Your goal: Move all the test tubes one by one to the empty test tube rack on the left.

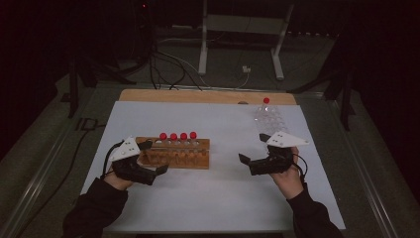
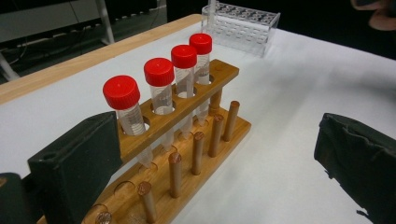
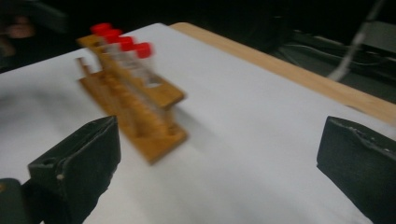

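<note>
— Four red-capped tubes (image 1: 178, 136) stand upright in the back row of the wooden rack (image 1: 190, 159), all in a line. See them?

— Yes. And the rack itself sits on the white tabletop (image 1: 213, 198), with a row of short wooden pegs along its front edge.

— Where is the left gripper (image 1: 152, 157) against that rack?

— Right at the rack's left end. Its fingers (image 2: 77, 165) are spread wide, with that end of the rack between them, and neither pad presses on the wood or on a tube.

— The right gripper (image 1: 255, 151)?

— Well off to the right of the rack, above bare tabletop. Its fingers (image 3: 77, 161) are spread too, nothing between them. Its own view is blurred, but the rack shows ahead of it.

— What is that clear thing beyond the rack?

— A see-through plastic rack (image 1: 270, 119), farther back and to the right of the wooden one, with one red-capped tube (image 1: 266, 101) standing in its far end.
</note>
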Motion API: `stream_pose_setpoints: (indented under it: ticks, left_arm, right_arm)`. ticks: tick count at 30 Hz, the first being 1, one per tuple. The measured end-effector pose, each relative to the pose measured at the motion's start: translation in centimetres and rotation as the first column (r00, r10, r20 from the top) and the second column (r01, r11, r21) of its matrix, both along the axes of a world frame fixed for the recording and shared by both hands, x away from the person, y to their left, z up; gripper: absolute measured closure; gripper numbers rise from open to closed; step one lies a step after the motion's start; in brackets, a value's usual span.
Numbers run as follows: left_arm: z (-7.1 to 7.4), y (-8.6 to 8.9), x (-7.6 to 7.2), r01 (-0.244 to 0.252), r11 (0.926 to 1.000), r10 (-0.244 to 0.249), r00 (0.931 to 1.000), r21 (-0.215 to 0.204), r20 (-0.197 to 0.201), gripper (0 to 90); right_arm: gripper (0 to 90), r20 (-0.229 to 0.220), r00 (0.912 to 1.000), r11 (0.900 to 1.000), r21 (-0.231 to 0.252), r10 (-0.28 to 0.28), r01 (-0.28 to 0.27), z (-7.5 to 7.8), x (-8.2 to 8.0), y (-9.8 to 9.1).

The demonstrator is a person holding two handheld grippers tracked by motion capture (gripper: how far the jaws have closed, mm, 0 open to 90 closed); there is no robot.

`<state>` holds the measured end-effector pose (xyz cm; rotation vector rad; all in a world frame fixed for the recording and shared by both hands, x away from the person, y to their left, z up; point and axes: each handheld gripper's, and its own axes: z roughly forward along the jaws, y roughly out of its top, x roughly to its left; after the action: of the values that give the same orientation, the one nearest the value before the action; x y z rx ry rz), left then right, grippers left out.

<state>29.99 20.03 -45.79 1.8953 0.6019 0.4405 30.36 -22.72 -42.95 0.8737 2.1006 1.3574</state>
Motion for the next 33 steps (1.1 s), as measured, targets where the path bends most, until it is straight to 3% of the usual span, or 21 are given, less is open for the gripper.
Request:
stream_pose_setpoints:
  ticks: [8, 16, 26, 33]
  left_arm:
    - [0.0, 0.3, -0.3, -0.006, 0.9999, 0.007, 0.9999, -0.016, 0.013, 1.4]
    - [0.0, 0.4, -0.3, -0.009, 0.9997, 0.010, 0.9998, -0.022, 0.020, 1.4]
    - [0.0, 0.8, -0.3, -0.011, 0.9988, 0.012, 0.9996, -0.048, 0.026, 1.5]
    - [0.0, 0.8, -0.3, -0.018, 0.9987, 0.019, 0.9993, -0.047, 0.032, 1.4]
  right_arm:
    - [0.0, -0.030, 0.9964, 0.9969, -0.007, -0.079, 0.079, -0.5, 2.8, -1.5]
    - [0.0, -0.068, 0.9874, 0.9897, -0.021, -0.143, 0.142, -1.2, 5.5, -2.6]
    - [0.0, -0.107, 0.9751, 0.9805, 0.008, -0.194, 0.196, -1.1, 8.8, -4.3]
    - [0.0, -0.142, 0.9559, 0.9661, -0.017, -0.257, 0.257, -1.4, 11.5, -5.0]
